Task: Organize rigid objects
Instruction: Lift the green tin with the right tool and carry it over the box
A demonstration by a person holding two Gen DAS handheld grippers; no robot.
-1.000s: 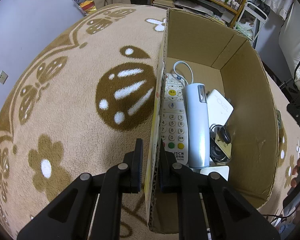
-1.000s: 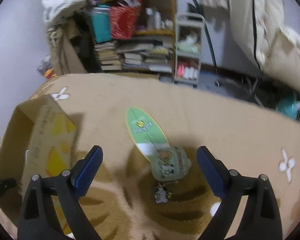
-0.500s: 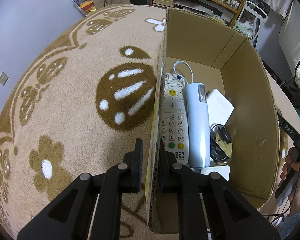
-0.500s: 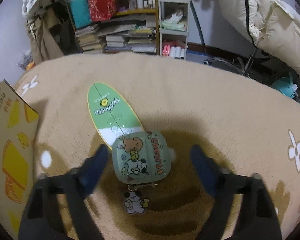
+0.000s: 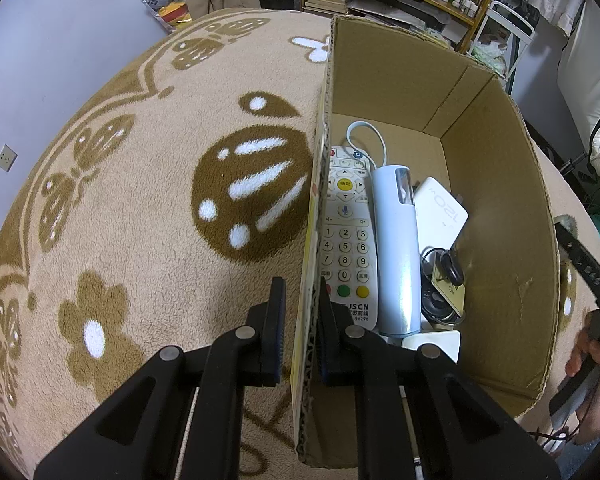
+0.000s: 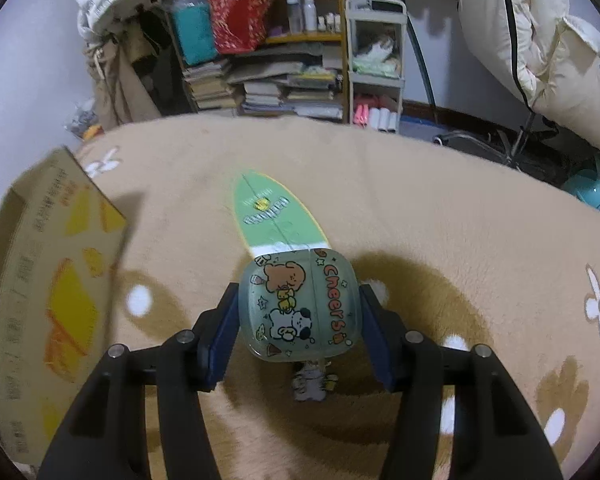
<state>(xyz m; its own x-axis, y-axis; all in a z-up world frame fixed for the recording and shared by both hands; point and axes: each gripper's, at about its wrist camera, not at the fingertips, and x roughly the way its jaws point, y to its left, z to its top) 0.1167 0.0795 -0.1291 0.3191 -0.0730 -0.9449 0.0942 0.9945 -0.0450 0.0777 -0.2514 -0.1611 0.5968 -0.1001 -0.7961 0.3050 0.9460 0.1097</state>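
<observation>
The left gripper [image 5: 300,312] is clamped on the near side wall of the cardboard box [image 5: 504,216], where a white remote [image 5: 346,236] and a pale blue stick-shaped device [image 5: 396,248] lie lengthwise, side by side. The right gripper [image 6: 298,312] has just been closing around the green cartoon-printed case [image 6: 298,304] on the carpet [image 6: 440,208] — its blue pads sit at the case's two sides, though whether they press on it I cannot tell. The case's charm [image 6: 310,380] points toward the camera, its far end over a green oval card [image 6: 272,212] running lengthwise away.

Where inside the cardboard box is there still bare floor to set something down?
Bare floor shows at the far end of the brown cardboard box, past the white cable loop, and along its right wall. The near left is crowded: white remote control, pale blue cylinder, white flat device.
</observation>
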